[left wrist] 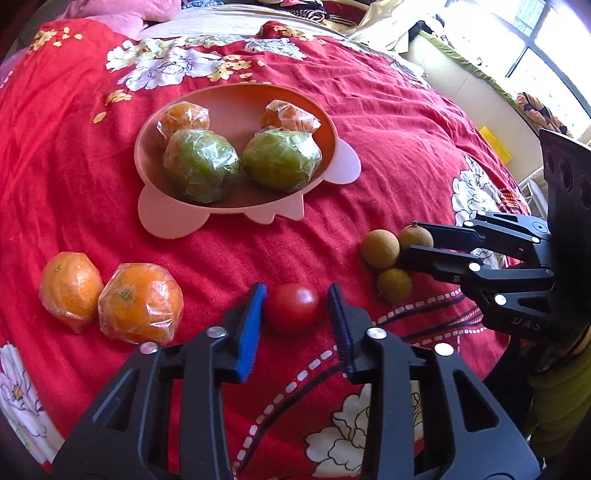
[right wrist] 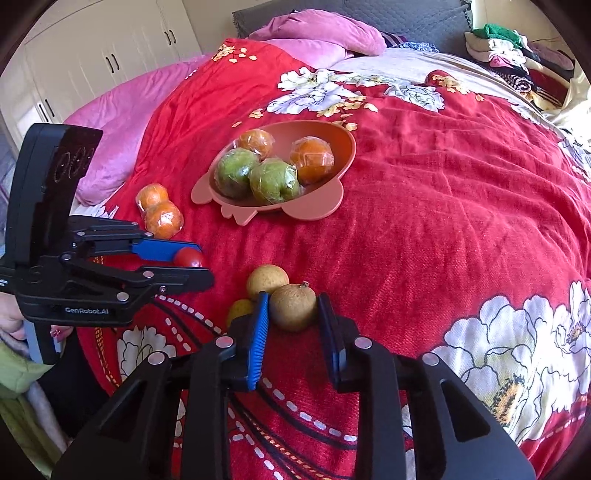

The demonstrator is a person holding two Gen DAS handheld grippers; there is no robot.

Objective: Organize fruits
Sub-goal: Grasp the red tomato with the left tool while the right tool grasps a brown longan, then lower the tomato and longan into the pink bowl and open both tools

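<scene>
A pink bowl (left wrist: 343,168) on the red bedspread holds two wrapped green fruits (left wrist: 201,164) and two wrapped oranges (left wrist: 183,116). Two more wrapped oranges (left wrist: 140,302) lie on the spread at the left. My left gripper (left wrist: 297,302) is open around a red tomato (left wrist: 291,306), one finger on each side, with a gap on the right. Three brown longans (left wrist: 380,248) lie to the right. My right gripper (right wrist: 291,308) is open around one longan (right wrist: 292,306), its fingers close on both sides. The other two longans (right wrist: 266,279) sit just beyond and left.
The bedspread (right wrist: 443,221) is soft and wrinkled. Pink pillows (right wrist: 317,33) and piled clothes (right wrist: 509,48) lie at the far end. White cupboards (right wrist: 92,48) stand beyond the bed's left side. A window and a cot edge (left wrist: 461,66) are at the right.
</scene>
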